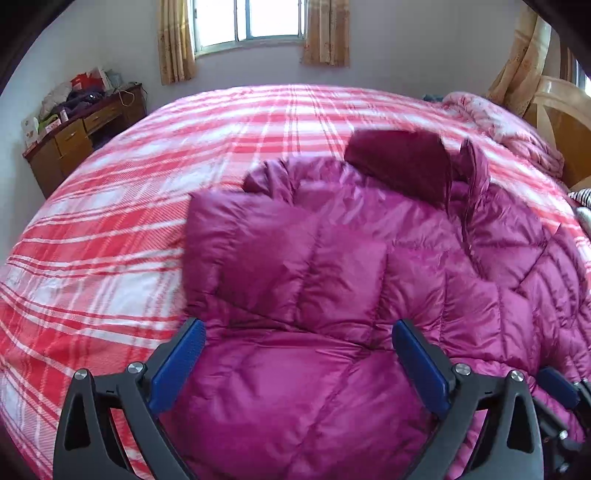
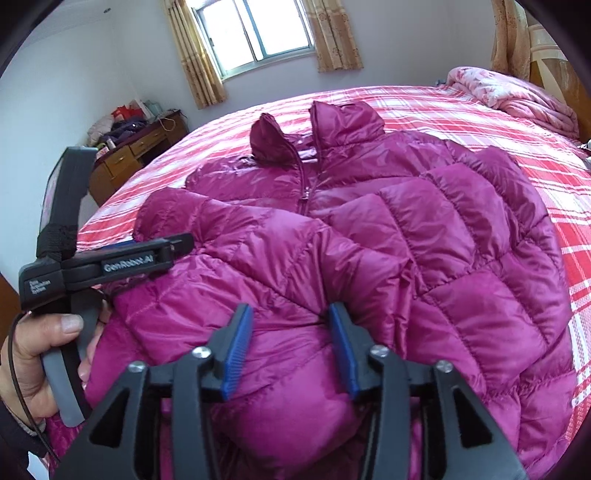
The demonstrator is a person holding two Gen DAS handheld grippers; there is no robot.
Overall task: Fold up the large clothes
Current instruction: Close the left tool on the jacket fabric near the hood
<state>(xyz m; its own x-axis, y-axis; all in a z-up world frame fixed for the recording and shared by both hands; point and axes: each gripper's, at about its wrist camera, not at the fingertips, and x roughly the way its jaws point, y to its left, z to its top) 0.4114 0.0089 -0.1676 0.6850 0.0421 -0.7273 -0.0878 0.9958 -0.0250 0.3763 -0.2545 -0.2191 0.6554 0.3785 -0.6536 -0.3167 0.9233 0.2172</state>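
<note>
Jacket (image 2: 369, 240) under open right hand-held gripper (image 2: 291, 325)

Left gripper (image 1: 298, 334) spread wide, blue pads (image 1: 177, 369) far apart, nothing between them. Right gripper (image 2: 290, 317) parted more narrowly, pads (image 2: 236, 352) angled inward. Left hand (image 2: 40, 354) wrapped round the grey handle, thumb on top.

Jacket (image 2: 369, 251) lies on the bed (image 2: 576, 258), collar toward the window (image 2: 255, 33), both sleeves folded in over the front. Left gripper (image 1: 299, 354) sits over the hem end, right gripper (image 2: 291, 343) just to its right, jaws straddling a fold. Desk (image 2: 140, 155) stands far left by the wall. Bundled quilt (image 2: 517, 96) lies far right on the bed, before the headboard (image 1: 561, 114).
</note>
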